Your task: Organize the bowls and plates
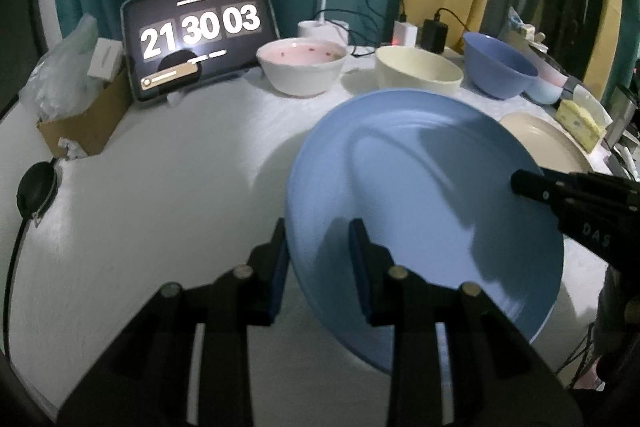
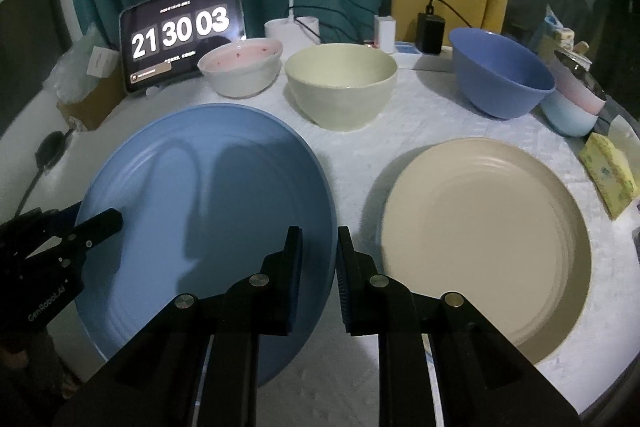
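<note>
A large blue plate (image 1: 420,187) (image 2: 200,207) hangs tilted just above the white table, casting a shadow under it. My left gripper (image 1: 320,267) is shut on its left rim, one pad above and one below. Over on the opposite rim, my right gripper (image 2: 319,267) is shut too. A beige plate (image 2: 480,235) lies flat to the right. Behind stand a pink-lined white bowl (image 2: 240,71), a cream bowl (image 2: 340,87) and a blue bowl (image 2: 500,75).
A tablet showing a clock (image 2: 180,31) leans at the back left beside a cardboard box (image 1: 80,123). Chargers and cables (image 2: 430,31) line the back edge. Stacked pink and pale blue bowls (image 2: 572,103) and a yellow sponge (image 2: 608,175) sit at the far right.
</note>
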Tool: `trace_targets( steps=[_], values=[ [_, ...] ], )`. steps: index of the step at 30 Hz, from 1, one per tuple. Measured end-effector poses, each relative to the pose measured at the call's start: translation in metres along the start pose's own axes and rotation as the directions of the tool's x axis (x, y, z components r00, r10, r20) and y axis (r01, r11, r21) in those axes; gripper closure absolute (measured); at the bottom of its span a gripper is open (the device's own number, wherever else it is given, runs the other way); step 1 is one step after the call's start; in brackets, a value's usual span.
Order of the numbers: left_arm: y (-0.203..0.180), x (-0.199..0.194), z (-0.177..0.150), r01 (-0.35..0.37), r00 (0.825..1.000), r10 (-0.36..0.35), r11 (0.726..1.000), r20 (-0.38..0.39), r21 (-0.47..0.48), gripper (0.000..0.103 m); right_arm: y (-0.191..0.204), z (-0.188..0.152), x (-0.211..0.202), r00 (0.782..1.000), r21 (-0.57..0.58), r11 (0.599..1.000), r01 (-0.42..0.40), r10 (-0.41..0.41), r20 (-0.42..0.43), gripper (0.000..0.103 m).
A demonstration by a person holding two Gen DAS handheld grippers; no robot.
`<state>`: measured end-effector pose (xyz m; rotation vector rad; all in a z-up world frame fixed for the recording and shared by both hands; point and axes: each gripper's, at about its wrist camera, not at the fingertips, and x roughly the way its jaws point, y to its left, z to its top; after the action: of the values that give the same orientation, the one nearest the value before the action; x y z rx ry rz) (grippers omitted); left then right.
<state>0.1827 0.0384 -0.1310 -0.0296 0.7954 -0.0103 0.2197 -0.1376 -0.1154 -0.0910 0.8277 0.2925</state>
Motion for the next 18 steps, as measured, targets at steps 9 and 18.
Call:
trace_targets(
  steps=[9,18],
  values=[
    [-0.026,-0.001,0.009,0.013,1.0,-0.013,0.999,0.0,0.035,0.073,-0.025,-0.002,-0.01,1.0,0.038,0.999,0.005,-0.006,0.025,0.085],
    [-0.059,0.003,0.015,0.026,1.0,-0.025,0.996,-0.006,0.086,0.073,-0.058,-0.006,-0.018,0.999,0.083,0.996,0.016,-0.02,0.042,0.085]
  ],
)
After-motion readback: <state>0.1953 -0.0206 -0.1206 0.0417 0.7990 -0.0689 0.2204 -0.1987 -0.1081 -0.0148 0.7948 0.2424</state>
